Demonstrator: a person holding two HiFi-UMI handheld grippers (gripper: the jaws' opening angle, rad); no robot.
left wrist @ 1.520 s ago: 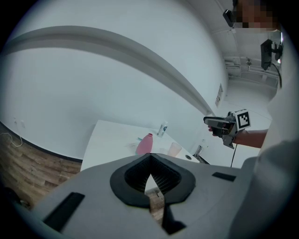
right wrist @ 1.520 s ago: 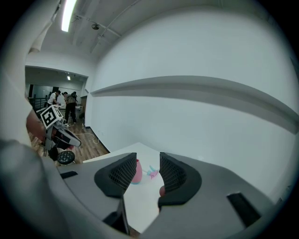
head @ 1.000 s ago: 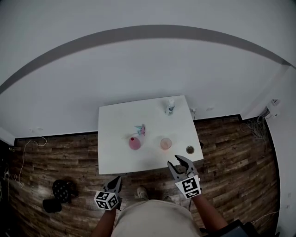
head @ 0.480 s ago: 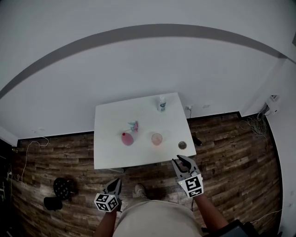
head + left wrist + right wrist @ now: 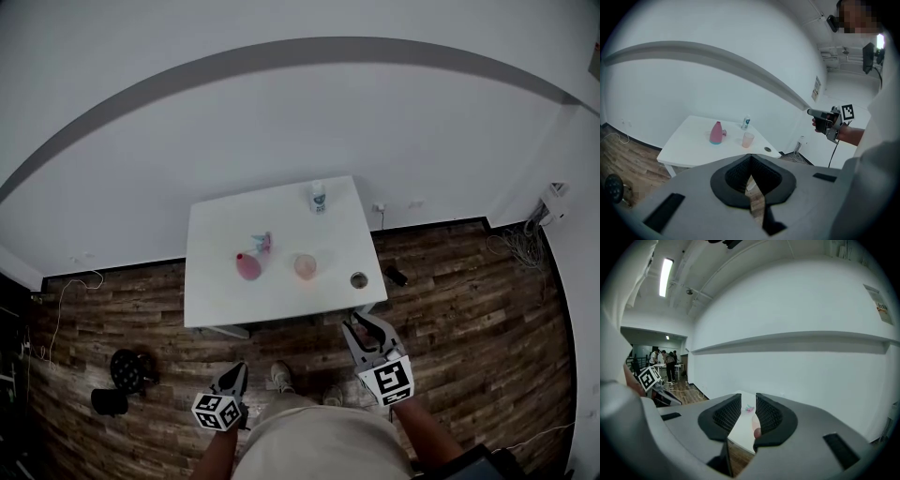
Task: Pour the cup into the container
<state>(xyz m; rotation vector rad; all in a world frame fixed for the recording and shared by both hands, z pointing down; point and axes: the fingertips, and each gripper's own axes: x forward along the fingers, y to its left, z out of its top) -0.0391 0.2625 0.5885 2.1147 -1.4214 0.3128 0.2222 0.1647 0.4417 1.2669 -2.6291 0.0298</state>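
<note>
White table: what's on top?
A pink bottle, a small colourful item beside it, a pale cup, a white bottle and a dark ring. The cup's contents are too small to tell.
</note>
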